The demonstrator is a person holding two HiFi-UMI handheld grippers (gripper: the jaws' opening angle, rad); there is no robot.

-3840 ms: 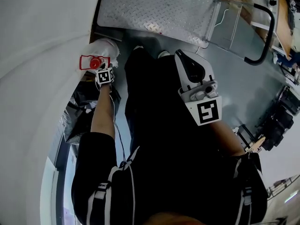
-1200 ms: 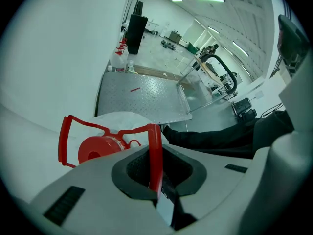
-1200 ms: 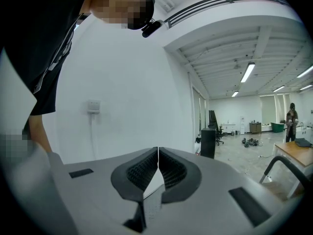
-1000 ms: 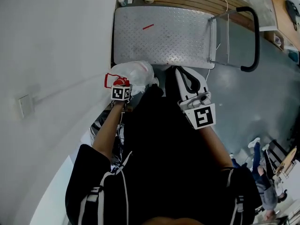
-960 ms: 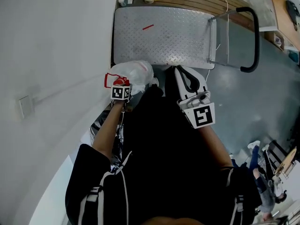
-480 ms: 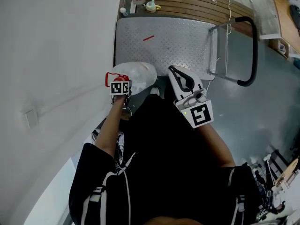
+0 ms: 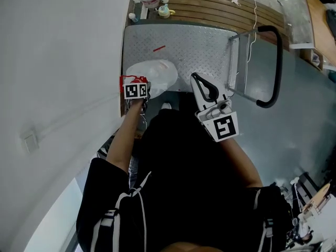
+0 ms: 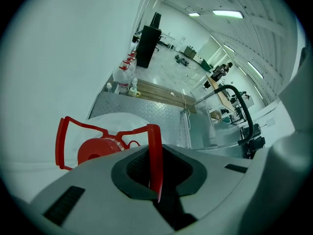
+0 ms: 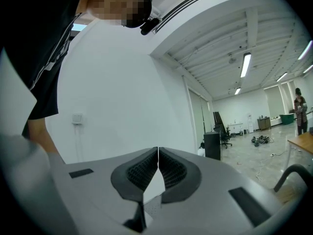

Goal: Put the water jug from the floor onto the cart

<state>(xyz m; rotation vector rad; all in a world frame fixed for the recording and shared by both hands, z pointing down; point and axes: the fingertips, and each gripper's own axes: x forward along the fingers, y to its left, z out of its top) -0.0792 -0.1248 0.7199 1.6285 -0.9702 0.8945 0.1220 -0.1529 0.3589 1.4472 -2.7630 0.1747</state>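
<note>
In the head view, at the near edge of the grey checker-plate metal cart (image 7: 184, 46), the translucent white plastic water jug (image 7: 155, 75) hangs from the left gripper (image 7: 138, 84), over the deck's front left corner; whether its base touches the plate cannot be told. The right gripper (image 7: 203, 83) is held just beside it, over the same edge, apart from the jug.

In the left gripper view, the jaws pinch the jug's thin red plastic carry handle (image 8: 154, 153), with the round red cap (image 8: 98, 148) just behind it and the cart deck beyond.

In the right gripper view, the right gripper (image 9: 158, 166) has its jaws pressed together with nothing between them, facing a white wall (image 9: 127, 97)
</note>
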